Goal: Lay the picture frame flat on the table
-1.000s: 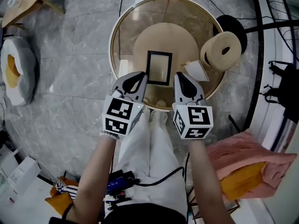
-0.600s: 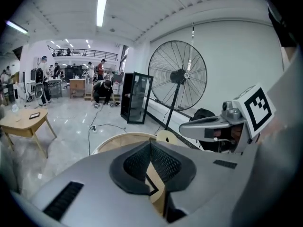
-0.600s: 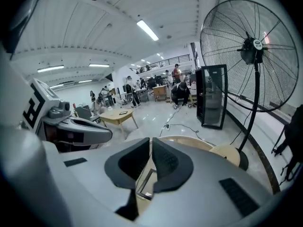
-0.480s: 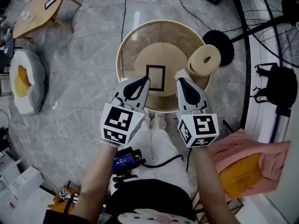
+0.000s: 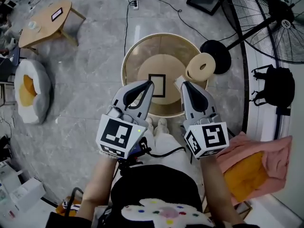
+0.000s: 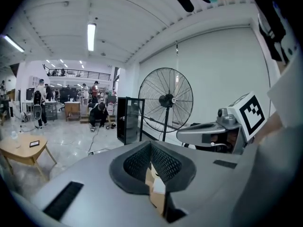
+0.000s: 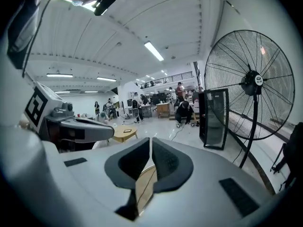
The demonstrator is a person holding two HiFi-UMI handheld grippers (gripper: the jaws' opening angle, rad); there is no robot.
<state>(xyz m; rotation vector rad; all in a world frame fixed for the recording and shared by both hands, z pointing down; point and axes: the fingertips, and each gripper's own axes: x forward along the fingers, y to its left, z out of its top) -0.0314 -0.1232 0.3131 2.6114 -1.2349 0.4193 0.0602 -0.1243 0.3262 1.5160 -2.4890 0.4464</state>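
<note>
The picture frame (image 5: 156, 85), black-edged with a pale middle, lies flat near the middle of the round table (image 5: 133, 56), far below me. Both grippers are held high above the table's near edge, apart from the frame. In the head view my left gripper (image 5: 150, 84) overlaps the frame's left side and my right gripper (image 5: 184, 85) hangs to its right. Each is shut with nothing between its jaws, as the left gripper view (image 6: 150, 145) and the right gripper view (image 7: 150, 143) both show. Both point out across the room, not at the table.
A beige roll (image 5: 202, 66) and a small white object (image 5: 179, 81) sit at the table's right rim. A standing fan (image 5: 280, 13) with a black base (image 5: 217, 51) is to the right. A small wooden table (image 5: 45, 20) and a cushion (image 5: 28, 91) are to the left, pink cloth (image 5: 251, 163) at my right.
Both grippers have risen together and stayed shut. The table and frame now look smaller and farther below. The frame has not moved on the table.
</note>
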